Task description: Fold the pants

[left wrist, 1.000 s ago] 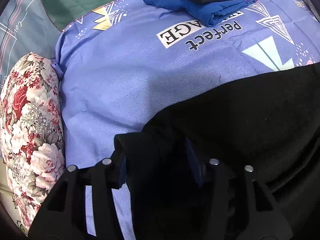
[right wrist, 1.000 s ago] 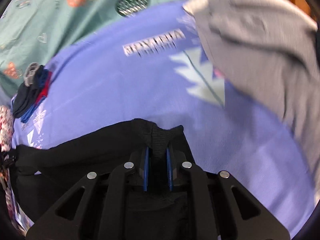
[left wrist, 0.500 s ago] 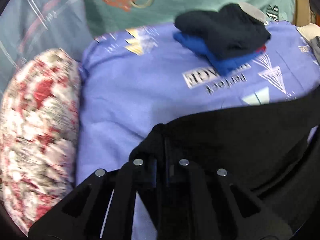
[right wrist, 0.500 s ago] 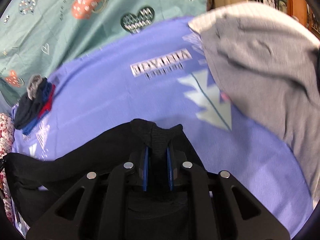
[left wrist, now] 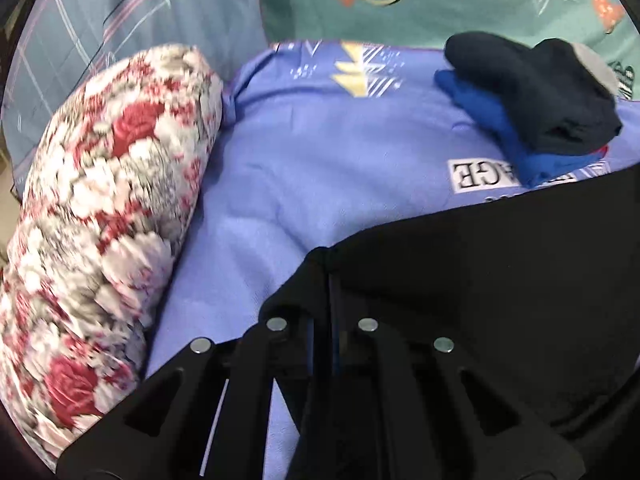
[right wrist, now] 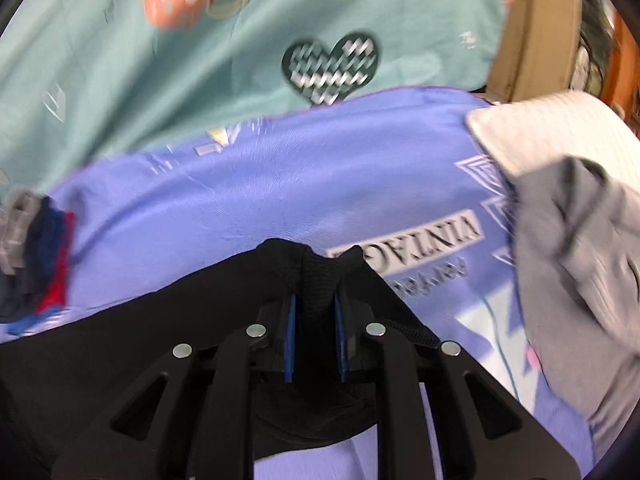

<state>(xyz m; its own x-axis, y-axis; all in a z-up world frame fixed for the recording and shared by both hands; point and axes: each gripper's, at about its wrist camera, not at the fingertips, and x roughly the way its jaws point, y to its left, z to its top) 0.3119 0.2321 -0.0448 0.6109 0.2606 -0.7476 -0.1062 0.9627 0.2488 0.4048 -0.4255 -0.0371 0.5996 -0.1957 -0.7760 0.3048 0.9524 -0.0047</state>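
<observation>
Left claw clenched on black pants corner, right claw gripping waistband

You are in a home bedroom: a printed lilac bedsheet, a rose-patterned floral bolster pillow, and a teal cartoon-print blanket.

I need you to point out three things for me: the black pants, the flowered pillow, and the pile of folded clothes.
black pants (left wrist: 500,264), left wrist view, on the flat cloth.
flowered pillow (left wrist: 108,208), left wrist view, on its middle.
pile of folded clothes (left wrist: 536,96), left wrist view, on the dark top piece.
</observation>
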